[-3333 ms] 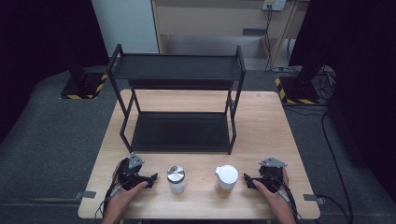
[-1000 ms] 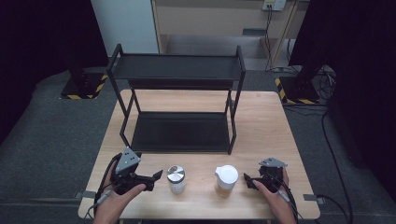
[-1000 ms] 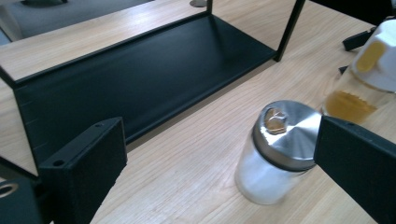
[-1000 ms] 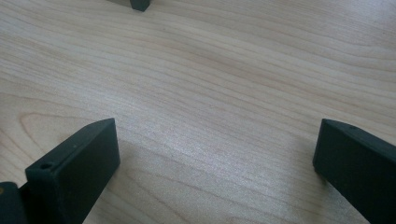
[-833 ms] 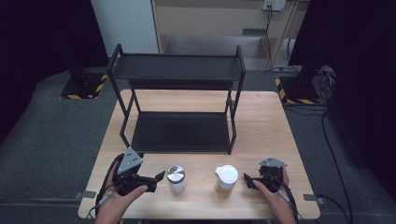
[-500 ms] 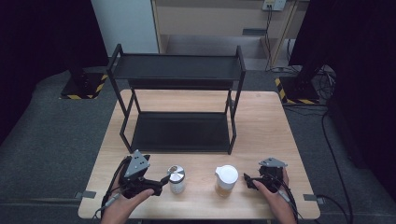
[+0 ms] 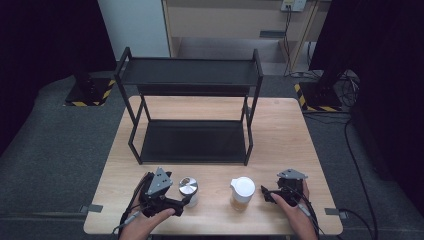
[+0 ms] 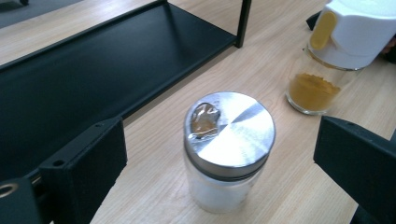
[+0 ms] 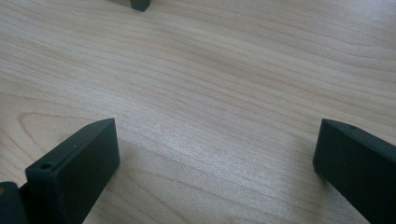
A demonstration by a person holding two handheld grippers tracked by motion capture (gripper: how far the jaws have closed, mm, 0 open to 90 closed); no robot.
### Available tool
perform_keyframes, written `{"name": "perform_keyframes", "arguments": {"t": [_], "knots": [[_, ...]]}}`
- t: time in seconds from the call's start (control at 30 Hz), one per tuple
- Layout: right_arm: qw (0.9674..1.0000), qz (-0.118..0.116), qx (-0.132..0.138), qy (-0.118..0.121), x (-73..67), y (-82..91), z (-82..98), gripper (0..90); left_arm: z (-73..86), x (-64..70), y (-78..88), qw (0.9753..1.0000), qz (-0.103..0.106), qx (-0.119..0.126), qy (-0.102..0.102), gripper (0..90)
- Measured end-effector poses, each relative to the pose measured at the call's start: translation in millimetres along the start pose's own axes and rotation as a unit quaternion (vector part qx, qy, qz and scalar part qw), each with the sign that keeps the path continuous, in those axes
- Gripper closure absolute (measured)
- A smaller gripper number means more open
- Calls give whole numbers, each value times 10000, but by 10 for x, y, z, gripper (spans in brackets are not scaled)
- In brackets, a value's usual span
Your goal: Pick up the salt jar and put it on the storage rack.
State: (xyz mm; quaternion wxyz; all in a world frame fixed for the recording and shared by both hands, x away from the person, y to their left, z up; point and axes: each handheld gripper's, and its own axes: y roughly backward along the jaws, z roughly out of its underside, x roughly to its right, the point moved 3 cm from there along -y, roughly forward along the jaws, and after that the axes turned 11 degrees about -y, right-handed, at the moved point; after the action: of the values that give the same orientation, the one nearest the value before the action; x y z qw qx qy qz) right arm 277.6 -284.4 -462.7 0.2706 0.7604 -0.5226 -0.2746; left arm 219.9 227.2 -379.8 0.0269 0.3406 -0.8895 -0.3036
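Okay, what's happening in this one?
A person at a wooden table holds a hand-held gripper in each hand. The left hand-held gripper is open, its jaws on either side of a metal-lidded glass jar without touching it. The right hand-held gripper is open and holds nothing, just right of a white-capped jar of orange powder. A black two-tier shelf stands behind both jars.

A small clear glass jar with a flat brushed-metal screw lid [image 8: 228,150] stands upright on the light wooden surface [image 7: 280,135], near its front edge and left of centre. The lid is on and bears a crumpled brownish patch near one edge. The glass body looks pale and frosted. It sits between the spread jaws of the left hand-held gripper [image 8: 219,163], touching neither jaw.
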Motion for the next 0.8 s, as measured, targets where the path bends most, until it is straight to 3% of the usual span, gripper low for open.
{"name": "perform_keyframes", "arguments": {"t": [0.8], "knots": [[10000,-6,-2,1,2,1,-1,14,29,70,-132,9997,101,-176,-149,14]]}}
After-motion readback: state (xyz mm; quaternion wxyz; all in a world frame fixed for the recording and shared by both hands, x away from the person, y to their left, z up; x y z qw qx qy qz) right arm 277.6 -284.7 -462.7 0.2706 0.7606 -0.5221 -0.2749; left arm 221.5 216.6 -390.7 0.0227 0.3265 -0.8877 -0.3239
